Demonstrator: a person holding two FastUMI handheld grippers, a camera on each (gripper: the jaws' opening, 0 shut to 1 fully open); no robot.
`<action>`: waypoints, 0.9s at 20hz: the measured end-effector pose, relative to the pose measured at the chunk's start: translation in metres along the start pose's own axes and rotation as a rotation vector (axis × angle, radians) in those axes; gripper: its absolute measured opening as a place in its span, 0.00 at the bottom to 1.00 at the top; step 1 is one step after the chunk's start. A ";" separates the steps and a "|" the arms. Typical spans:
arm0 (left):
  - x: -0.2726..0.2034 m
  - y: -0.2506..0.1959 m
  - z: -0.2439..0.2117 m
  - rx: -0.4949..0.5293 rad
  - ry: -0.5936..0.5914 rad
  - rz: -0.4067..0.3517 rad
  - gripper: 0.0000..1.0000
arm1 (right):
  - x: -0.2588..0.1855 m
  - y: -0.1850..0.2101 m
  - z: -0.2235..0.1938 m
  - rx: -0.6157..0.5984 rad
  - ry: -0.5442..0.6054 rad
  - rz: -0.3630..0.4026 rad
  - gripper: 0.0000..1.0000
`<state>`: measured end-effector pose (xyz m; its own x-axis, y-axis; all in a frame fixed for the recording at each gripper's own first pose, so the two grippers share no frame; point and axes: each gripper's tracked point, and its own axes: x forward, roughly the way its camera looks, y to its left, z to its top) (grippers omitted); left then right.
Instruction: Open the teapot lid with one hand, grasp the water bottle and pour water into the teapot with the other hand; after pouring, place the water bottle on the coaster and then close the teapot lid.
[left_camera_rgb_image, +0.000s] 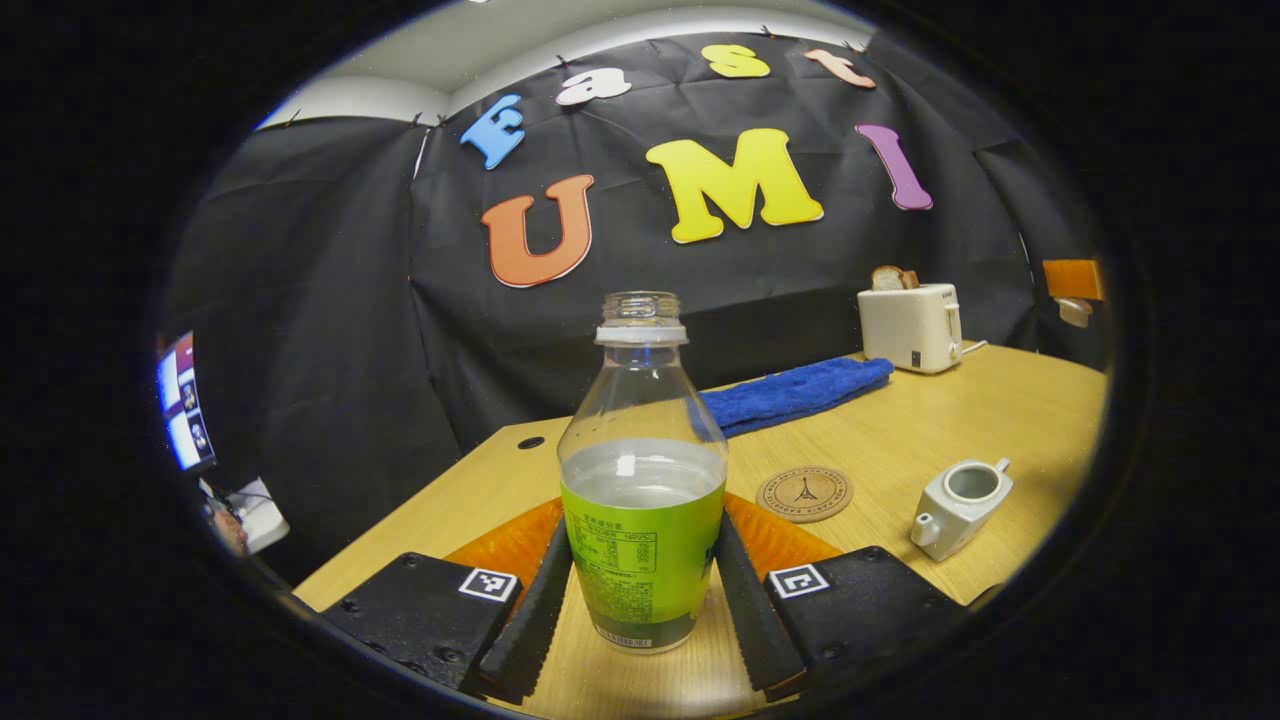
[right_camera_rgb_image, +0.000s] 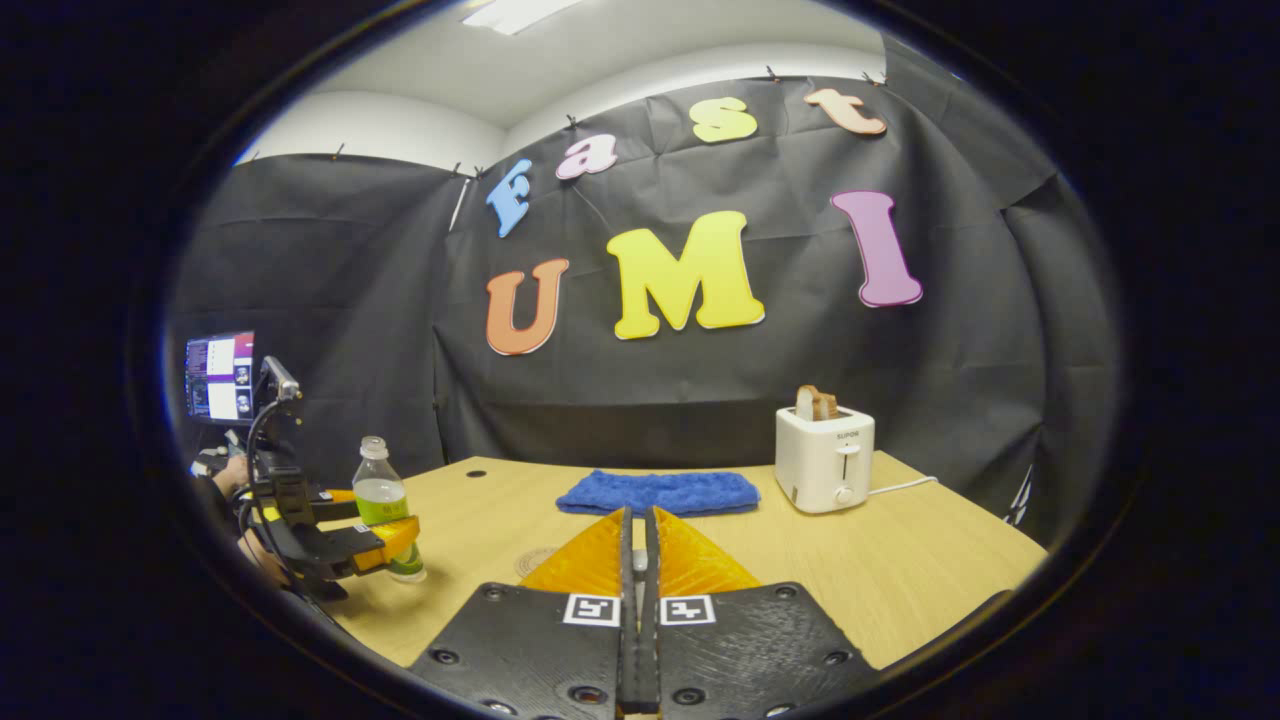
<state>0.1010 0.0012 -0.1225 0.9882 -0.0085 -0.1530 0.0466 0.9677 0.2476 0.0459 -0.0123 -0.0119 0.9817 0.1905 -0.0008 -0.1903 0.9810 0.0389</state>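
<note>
One left tool (left_camera_rgb_image: 640, 600) flanks one water bottle (left_camera_rgb_image: 642, 470); one teapot (left_camera_rgb_image: 958, 505), lidless.

L gripper (left_camera_rgb_image: 640, 600) level, fingers (left_camera_rgb_image: 530, 610) spread w/ gap each side of what stands between; R gripper (right_camera_rgb_image: 638, 600) level, fingers pressed together; hand (right_camera_rgb_image: 232, 478) behind L.

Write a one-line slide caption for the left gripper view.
Left tool straddling an uncapped, part-filled water bottle on the table, with coaster and lidless teapot beyond.
</note>
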 end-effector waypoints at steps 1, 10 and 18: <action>-0.003 -0.004 0.004 0.045 0.003 0.000 0.76 | 0.001 -0.002 0.000 0.000 0.005 -0.005 0.00; -0.018 -0.044 -0.002 0.559 0.087 -0.052 0.75 | 0.003 -0.030 -0.003 0.013 0.019 -0.049 0.00; -0.023 -0.057 -0.002 0.899 0.112 -0.017 0.76 | 0.004 -0.055 -0.003 0.018 0.025 -0.104 0.00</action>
<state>0.0752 -0.0533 -0.1347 0.9686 0.0490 -0.2438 0.2038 0.4056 0.8910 0.0599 -0.0660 -0.0172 0.9955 0.0891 -0.0311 -0.0873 0.9946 0.0555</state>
